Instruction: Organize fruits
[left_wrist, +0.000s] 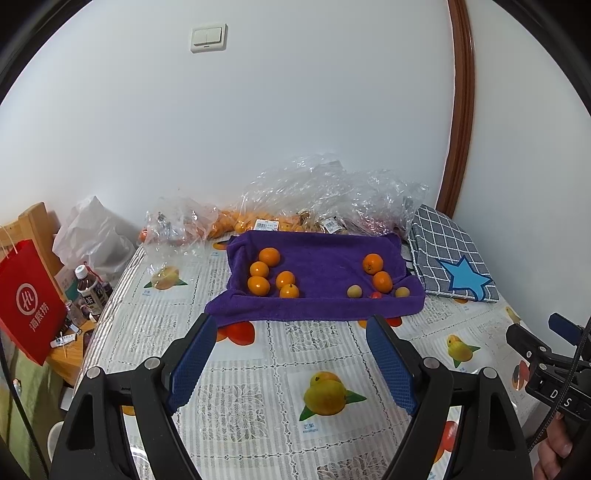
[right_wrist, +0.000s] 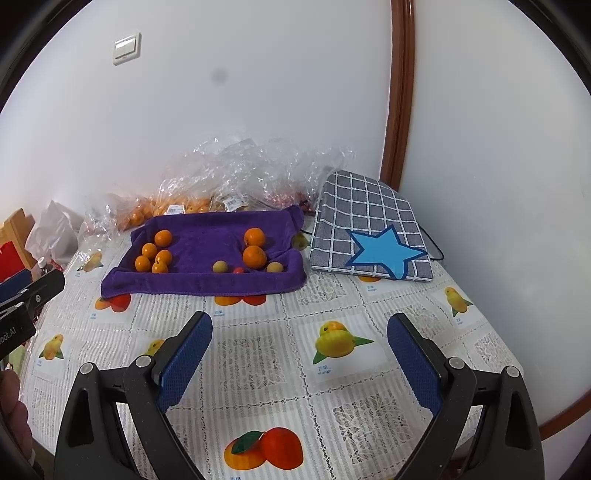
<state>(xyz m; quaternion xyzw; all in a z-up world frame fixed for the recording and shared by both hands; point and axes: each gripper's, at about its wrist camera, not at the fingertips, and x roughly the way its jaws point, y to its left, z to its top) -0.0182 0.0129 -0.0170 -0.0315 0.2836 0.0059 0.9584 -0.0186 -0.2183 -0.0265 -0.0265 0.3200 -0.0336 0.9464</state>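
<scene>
A: Status on the grippers?

B: Left gripper (left_wrist: 291, 354) spread wide, nothing between the fingers. Right gripper (right_wrist: 300, 350) same: wide, empty. Both hang over the near part of the tabletop (right_wrist: 258, 369), short of the fruit.

A: Where's the fruit?

B: All on the purple towel (left_wrist: 321, 266) toward the tabletop's far edge, its edges rucked up like a shallow tray. Five mandarins (left_wrist: 271, 275) bunched at the towel's left end. At the right end: two more mandarins (left_wrist: 377, 273), two small yellow-green fruits (left_wrist: 354, 291), and one small red fruit (left_wrist: 376, 295) at the towel's near edge, just beside the lower mandarin. More oranges in clear plastic bags (left_wrist: 314, 195) behind the towel, along the wall.

A: Sorted or not?

B: Can't call it. Left group is uniform, right group is mixed. Fits a sort partway through or a layout somebody meant.

A: Handling?

B: My read: mandarins are light, round, soft-skinned. They'll roll on the towel and bruise if squeezed hard. Take across the widest part, pads on opposite sides, light closure. The red one is tiny and smooth, probably slippery, easy to flick away or crush. It's crowded by the mandarin, so approach from the near, open side. Towel is soft and may snag the fingertips.
</scene>
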